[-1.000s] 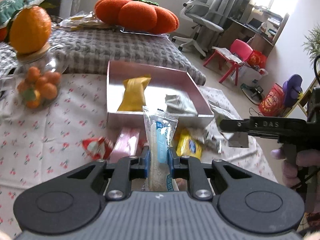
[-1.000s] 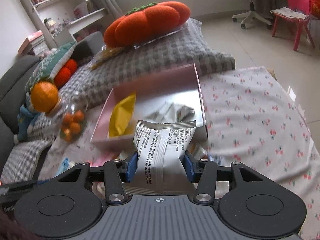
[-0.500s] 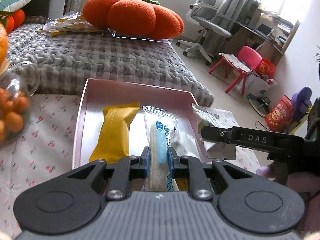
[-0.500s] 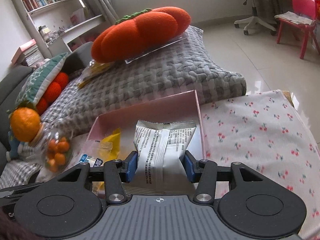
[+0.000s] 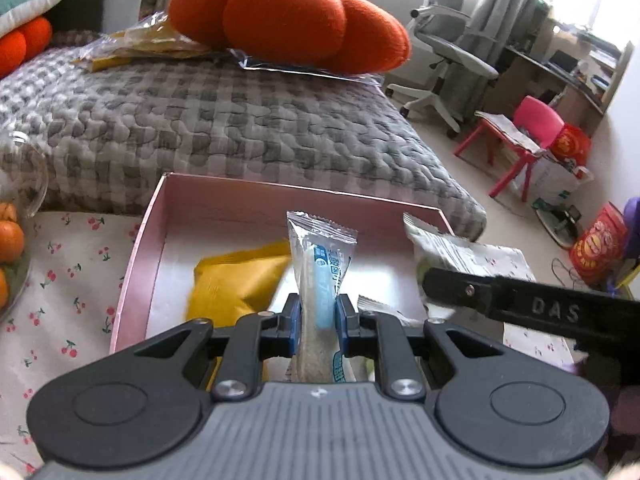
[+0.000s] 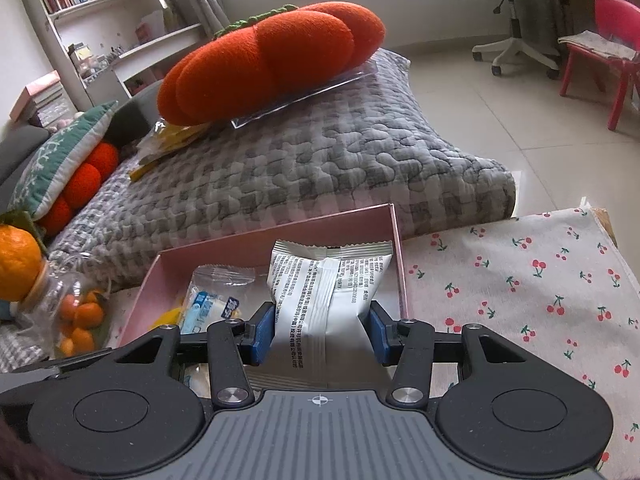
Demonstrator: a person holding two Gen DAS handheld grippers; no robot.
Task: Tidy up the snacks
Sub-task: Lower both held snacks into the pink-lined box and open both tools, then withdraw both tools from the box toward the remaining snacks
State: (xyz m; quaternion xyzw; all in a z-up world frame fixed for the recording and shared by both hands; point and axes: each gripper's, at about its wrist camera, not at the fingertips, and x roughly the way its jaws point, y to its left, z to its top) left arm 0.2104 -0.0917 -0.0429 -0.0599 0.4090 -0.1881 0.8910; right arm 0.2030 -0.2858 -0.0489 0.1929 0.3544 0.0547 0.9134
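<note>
My left gripper (image 5: 318, 322) is shut on a slim clear snack packet with a blue label (image 5: 322, 264), held upright over the pink tray (image 5: 138, 264). A yellow snack packet (image 5: 236, 280) lies in the tray's left half. My right gripper (image 6: 322, 330) is shut on a white snack packet with black print (image 6: 326, 292) above the tray's right side (image 6: 396, 240). In the left wrist view the right gripper's black arm (image 5: 520, 308) and its white packet (image 5: 456, 248) show at the right. The right wrist view shows the clear blue-labelled packet (image 6: 212, 300) to the left.
A grey quilted blanket (image 5: 224, 120) with an orange pumpkin cushion (image 5: 288, 16) lies behind the tray. A glass jar of small oranges (image 6: 76, 308) stands left of it. The cherry-print cloth (image 6: 520, 280) covers the table. A red chair (image 5: 524, 136) and office chair (image 5: 444, 52) stand beyond.
Both grippers have moved forward with their packets, from in front of the tray to over it. The loose snacks on the cloth have dropped out of view.
</note>
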